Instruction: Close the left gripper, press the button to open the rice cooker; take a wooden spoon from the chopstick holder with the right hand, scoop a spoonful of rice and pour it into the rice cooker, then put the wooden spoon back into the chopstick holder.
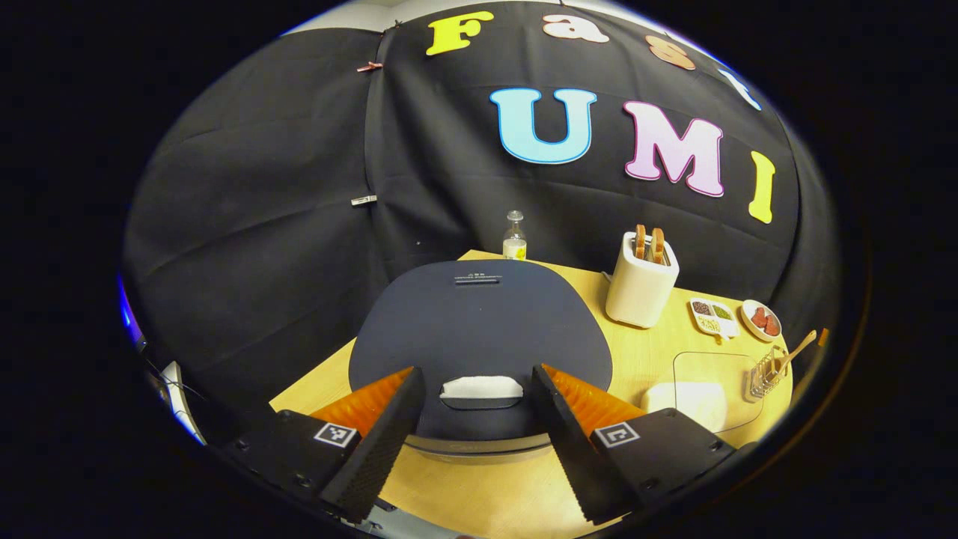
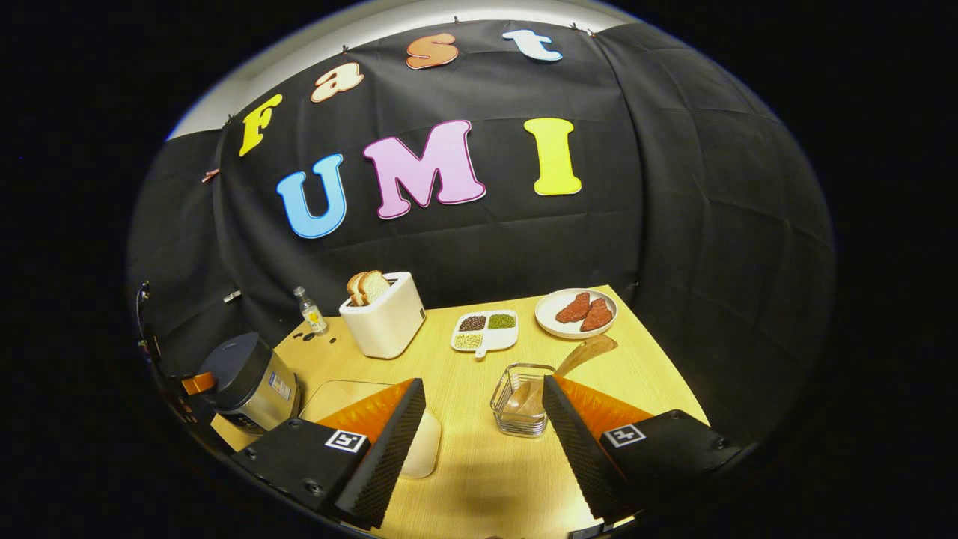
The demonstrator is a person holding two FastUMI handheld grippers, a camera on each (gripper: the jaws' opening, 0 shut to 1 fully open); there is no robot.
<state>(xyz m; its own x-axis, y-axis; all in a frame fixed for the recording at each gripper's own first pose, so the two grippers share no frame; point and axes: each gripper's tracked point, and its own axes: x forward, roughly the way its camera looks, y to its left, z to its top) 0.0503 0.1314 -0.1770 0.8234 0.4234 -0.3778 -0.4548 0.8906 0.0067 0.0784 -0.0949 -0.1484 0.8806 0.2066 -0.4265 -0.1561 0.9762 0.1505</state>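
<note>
Left gripper view: left gripper (image 1: 479, 442) spread wide above closed rice cooker (image 1: 479, 337), white button (image 1: 481, 387) between fingertips, untouched. Right gripper view: right gripper (image 2: 483, 449) spread, empty; wooden spoon (image 2: 580, 358) leaning in wire chopstick holder (image 2: 520, 412) just ahead.

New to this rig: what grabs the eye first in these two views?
The dark round-lidded rice cooker looms closed right ahead of the open left tool, its white button between the fingers. In the right gripper view, the open right tool faces a clear wire chopstick holder with a wooden spoon.
</note>
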